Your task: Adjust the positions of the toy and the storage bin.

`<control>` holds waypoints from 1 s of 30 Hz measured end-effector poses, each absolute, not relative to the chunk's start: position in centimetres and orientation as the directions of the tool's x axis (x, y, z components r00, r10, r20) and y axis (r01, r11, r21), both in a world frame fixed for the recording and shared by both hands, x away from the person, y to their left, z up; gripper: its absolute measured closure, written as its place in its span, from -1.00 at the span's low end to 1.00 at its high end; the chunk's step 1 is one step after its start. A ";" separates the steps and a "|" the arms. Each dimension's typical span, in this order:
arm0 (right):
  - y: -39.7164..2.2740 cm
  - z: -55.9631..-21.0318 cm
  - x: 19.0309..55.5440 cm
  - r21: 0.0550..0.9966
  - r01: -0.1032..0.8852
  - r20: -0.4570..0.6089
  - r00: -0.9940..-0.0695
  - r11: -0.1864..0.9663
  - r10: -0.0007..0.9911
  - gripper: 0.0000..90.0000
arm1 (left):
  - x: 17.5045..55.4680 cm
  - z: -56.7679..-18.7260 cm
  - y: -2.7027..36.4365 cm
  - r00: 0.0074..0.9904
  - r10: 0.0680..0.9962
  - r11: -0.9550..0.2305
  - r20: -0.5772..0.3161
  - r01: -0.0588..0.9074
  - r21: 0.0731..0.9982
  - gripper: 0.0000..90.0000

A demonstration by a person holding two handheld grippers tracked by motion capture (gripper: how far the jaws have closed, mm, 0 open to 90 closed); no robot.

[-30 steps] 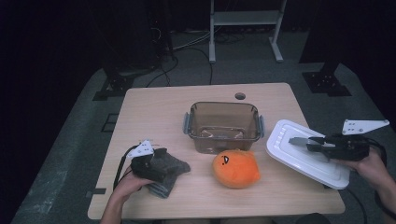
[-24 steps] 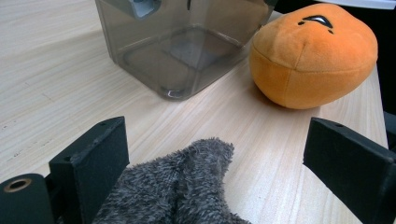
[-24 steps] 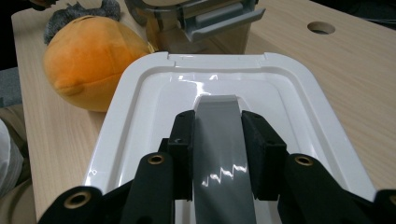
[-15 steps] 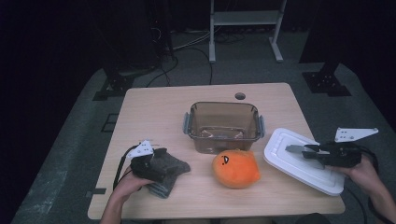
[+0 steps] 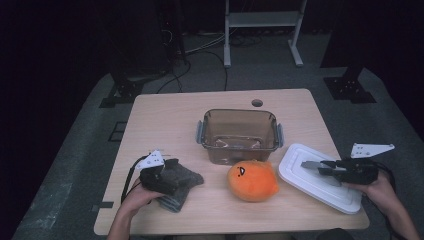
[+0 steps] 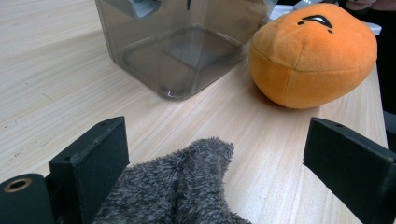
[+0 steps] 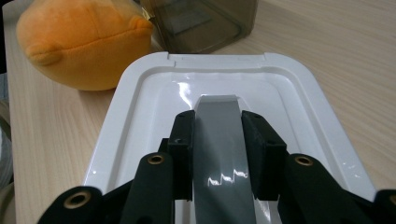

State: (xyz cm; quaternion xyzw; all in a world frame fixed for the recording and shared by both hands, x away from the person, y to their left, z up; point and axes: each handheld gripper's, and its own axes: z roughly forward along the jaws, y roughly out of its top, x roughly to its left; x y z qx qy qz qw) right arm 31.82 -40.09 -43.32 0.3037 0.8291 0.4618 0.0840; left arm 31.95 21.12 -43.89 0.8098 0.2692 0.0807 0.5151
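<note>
On the wooden table (image 5: 165, 115), ahead of both tongs, an open clear bin (image 5: 239, 134), empty; under the right tongs (image 7: 217, 130), brought down from a raised tilt a second ago to lie on the tabletop or just off it, the white lid (image 5: 300, 165), clamped by its grey handle (image 7: 218, 186). Between the two tongs, an orange plush (image 5: 252, 180); between the wide-apart jaws of the left tongs (image 6: 215, 154), unmoved, a grey fuzzy cloth (image 5: 185, 179), not pinched. Reads as setting the lid aside, leaving the bin free for loading

Left gripper (image 6: 215, 154) agape, right gripper (image 7: 217, 140) clamped
</note>
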 end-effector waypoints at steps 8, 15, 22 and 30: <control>-40.0 -44.6 31.5 0.816 0.442 0.164 -0.795 0.373 0.584 0.46 | 32.0 -44.0 21.0 0.844 0.516 -0.327 -0.147 0.353 0.877 -0.87; -39.9 -45.3 31.4 0.815 0.449 0.173 -0.791 0.365 0.587 0.45 | 31.9 -43.9 21.0 0.844 0.516 -0.325 -0.148 0.352 0.877 -0.87; -39.7 -45.7 31.3 0.813 0.458 0.186 -0.790 0.359 0.585 0.45 | 31.9 -43.9 21.0 0.845 0.514 -0.327 -0.147 0.351 0.877 -0.87; -39.7 -45.8 31.2 0.819 0.458 0.194 -0.788 0.345 0.585 0.44 | 31.9 -43.9 21.0 0.846 0.513 -0.328 -0.146 0.351 0.877 -0.87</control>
